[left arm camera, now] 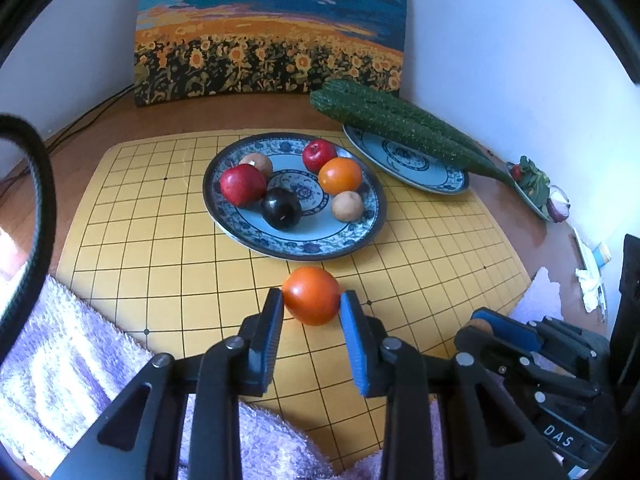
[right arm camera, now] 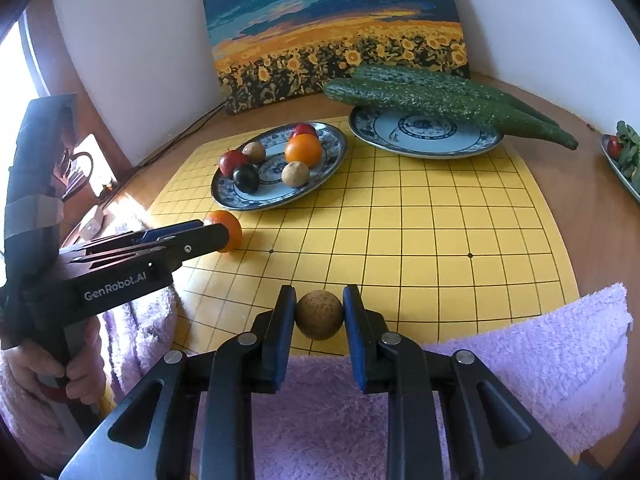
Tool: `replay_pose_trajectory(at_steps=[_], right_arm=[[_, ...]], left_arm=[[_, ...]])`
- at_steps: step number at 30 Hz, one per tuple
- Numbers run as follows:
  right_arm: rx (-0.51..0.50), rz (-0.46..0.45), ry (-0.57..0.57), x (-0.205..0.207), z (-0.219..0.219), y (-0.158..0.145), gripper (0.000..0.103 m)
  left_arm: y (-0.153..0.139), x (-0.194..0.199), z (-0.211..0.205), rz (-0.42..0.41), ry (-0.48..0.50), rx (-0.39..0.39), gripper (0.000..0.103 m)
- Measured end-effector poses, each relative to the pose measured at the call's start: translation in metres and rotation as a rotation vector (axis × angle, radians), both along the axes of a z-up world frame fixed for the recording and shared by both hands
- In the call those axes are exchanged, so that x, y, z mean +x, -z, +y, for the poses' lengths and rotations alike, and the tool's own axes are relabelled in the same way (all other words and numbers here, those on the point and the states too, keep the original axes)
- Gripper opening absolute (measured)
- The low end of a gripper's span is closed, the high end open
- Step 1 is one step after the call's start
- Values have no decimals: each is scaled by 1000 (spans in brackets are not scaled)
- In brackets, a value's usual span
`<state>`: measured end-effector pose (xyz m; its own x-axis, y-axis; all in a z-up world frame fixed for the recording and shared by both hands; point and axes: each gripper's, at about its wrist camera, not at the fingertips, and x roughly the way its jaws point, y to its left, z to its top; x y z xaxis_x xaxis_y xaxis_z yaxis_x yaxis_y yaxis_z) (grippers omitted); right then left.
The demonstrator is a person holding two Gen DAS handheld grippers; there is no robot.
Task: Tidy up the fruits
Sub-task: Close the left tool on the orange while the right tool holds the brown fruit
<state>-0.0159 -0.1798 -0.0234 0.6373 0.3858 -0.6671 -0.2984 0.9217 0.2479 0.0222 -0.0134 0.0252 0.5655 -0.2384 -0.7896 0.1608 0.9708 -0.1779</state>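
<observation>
yellow and gridded, the game board (right arm camera: 400,220) is covering most of the wooden table (left arm camera: 100,128), with a lilac towel (right arm camera: 520,352) lying over its near edge. a sunflower painting (left arm camera: 272,32) is leaning against the far wall. two long cucumbers (right arm camera: 440,96) are lying across the far right plate (right arm camera: 424,136), overhanging its rim. the blue patterned fruit plate (left arm camera: 296,240) is sitting far left of centre on the board, holding two red apples (left arm camera: 242,184), an orange (left arm camera: 340,176), a dark plum (left arm camera: 281,208) and two brown round fruits (left arm camera: 347,206). the left gripper (left arm camera: 312,300) is clamping its blue pads (left arm camera: 352,320) on a loose orange fruit (left arm camera: 312,294) just near of the fruit plate; whether the fruit is touching the board is hard to tell. the right gripper (right arm camera: 319,308), nearer and to the right, is clamping a brown ball-shaped fruit (right arm camera: 319,314) at the near edge of the board, by the towel. a hand (right arm camera: 76,380) is gripping the left handle at the near left.
</observation>
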Motion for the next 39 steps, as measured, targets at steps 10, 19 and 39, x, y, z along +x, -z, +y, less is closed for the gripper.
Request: replay_pose_trajectory(at_steps=[10,19,39], right_arm=[[3,-1,-4,0,0,1,26],[7,1,-6,1,-1,2,26],[18,-1,-19,4,3,0,26]], left_arm=[[7,5,-3,12,-8,-1,43],[7,4,-6,3,22,-15,32],[1,-3,-2,14,25,-33,39]])
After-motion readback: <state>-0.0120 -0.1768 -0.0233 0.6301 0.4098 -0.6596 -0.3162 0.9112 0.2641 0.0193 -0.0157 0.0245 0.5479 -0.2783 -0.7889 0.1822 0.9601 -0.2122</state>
